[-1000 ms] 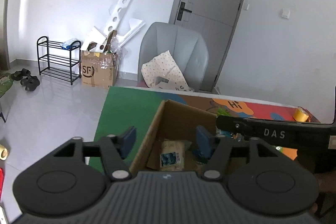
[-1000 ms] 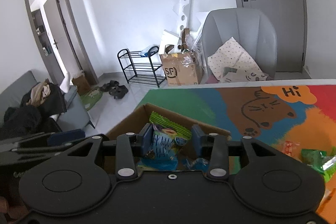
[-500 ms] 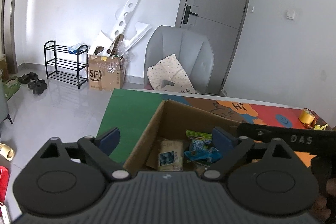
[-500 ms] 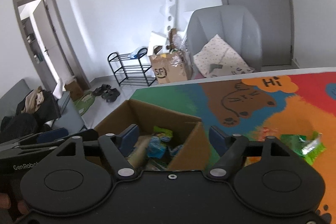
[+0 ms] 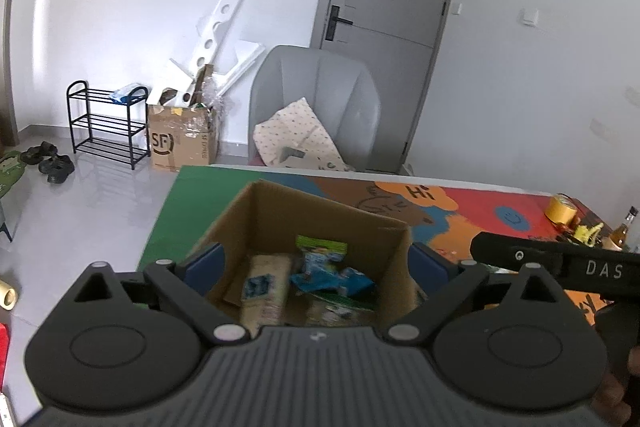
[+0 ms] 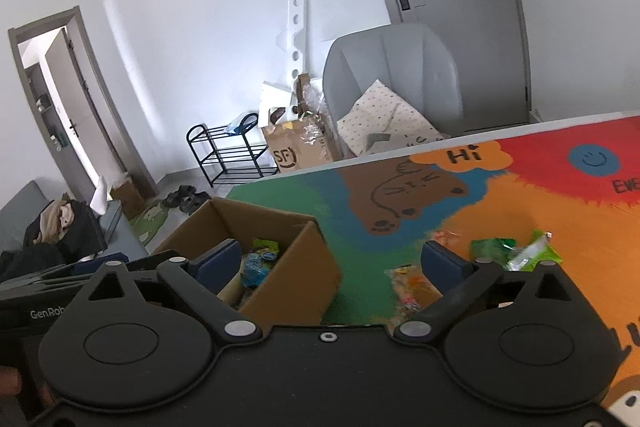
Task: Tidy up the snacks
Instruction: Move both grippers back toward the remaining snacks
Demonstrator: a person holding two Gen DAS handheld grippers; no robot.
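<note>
Change: a second ago the right gripper was clamped on a blue-and-green snack packet over the cardboard box; that packet now lies inside the box and the tool has swung toward the loose snacks on the mat.
Right tool: jaws opening, nothing between them.
Left tool: the left gripper has its jaws spread wide, apart and empty, straddling the box in the left wrist view.
Box contents: a blue packet, a green-topped packet and a pale flat pack rest on the box floor.
Snacks left out: in the right wrist view, green packets lie at about 3 o'clock from the box on the orange part of the play mat, and an orange-yellow packet lies nearer, at about 4 o'clock.
Risk: the orange-yellow packet lies flat and looks slippery, so a shallow pinch could skid off it or push it across the mat.
Risk: the two tools are close together beside the box, so a hasty reach could bump its wall and shift it.
</note>
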